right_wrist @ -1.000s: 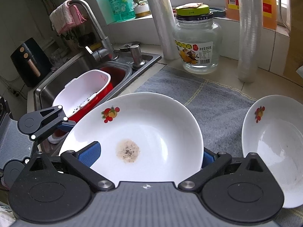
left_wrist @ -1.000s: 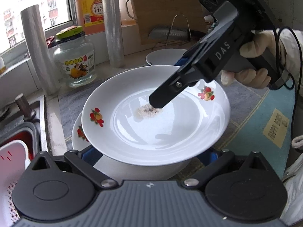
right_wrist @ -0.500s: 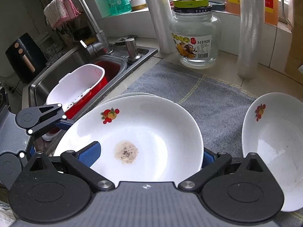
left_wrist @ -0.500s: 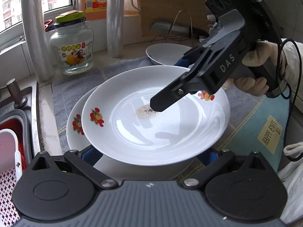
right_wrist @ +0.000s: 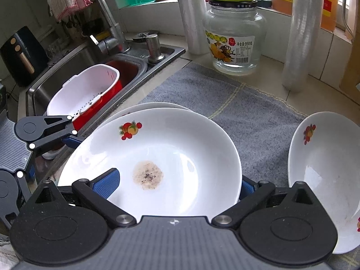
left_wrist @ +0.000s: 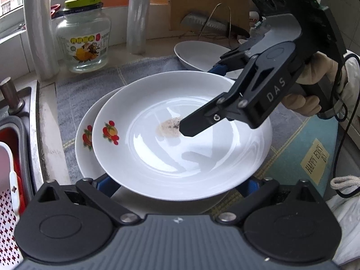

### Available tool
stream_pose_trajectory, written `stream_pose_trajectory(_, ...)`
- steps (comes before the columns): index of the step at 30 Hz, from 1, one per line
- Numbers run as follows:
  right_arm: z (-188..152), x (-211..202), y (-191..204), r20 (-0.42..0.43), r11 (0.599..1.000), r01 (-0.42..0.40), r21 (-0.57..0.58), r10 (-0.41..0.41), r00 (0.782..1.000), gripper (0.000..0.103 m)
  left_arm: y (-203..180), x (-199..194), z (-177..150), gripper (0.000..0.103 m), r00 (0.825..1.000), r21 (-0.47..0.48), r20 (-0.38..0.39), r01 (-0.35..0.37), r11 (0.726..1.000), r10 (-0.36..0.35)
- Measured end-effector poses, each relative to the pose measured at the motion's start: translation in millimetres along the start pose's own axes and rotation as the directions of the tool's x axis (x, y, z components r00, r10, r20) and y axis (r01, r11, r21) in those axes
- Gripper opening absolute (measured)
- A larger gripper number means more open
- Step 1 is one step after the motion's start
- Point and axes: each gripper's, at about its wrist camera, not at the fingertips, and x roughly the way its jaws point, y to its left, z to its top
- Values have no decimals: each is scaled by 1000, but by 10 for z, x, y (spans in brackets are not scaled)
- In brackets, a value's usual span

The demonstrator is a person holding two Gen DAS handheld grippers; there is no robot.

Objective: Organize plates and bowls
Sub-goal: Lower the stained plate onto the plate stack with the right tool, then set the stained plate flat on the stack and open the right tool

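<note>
A white plate with a fruit print and a brown stain (left_wrist: 180, 144) (right_wrist: 157, 157) is held just above a second white plate (left_wrist: 84, 148) (right_wrist: 135, 109) on the grey towel. My right gripper (right_wrist: 177, 184) grips the top plate's rim, one blue pad above (right_wrist: 105, 181), one below. Its body (left_wrist: 258, 94) reaches over the plate in the left wrist view. My left gripper (left_wrist: 177, 186) has its blue fingers (left_wrist: 108, 185) under the near rim, spread wide; contact is hidden. A white bowl (right_wrist: 326, 175) (left_wrist: 202, 54) stands at the right.
A sink (right_wrist: 74, 72) with a red and white strainer basket (right_wrist: 85, 94) lies left. A glass jar (right_wrist: 234, 36), two plastic wrap rolls (right_wrist: 301, 33), bottles and a cutting board (left_wrist: 209, 2) line the windowsill. A blue mat (left_wrist: 315, 153) covers the right counter.
The held plate has moved lower and sideways over the second plate, which now shows more at the left. Both grippers moved with it.
</note>
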Motion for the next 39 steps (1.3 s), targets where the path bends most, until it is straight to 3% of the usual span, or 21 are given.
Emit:
stream_pose_trajectory(14,29,-4,49,-44,999,27,22,-26,999,103,37,57,116,103,996,-8,-89,27,1000,-27)
stream_pose_trajectory(22,17,5,59,-65,999,40,15,-39,997,103,-18,89,183,102,987,39,-159,15,999,-8)
stream_pose_trajectory(39,-34,-41,102,-80,999,51,-6,-51,995,103,-58,69,160,102,984,14,-180,8,1000,-6)
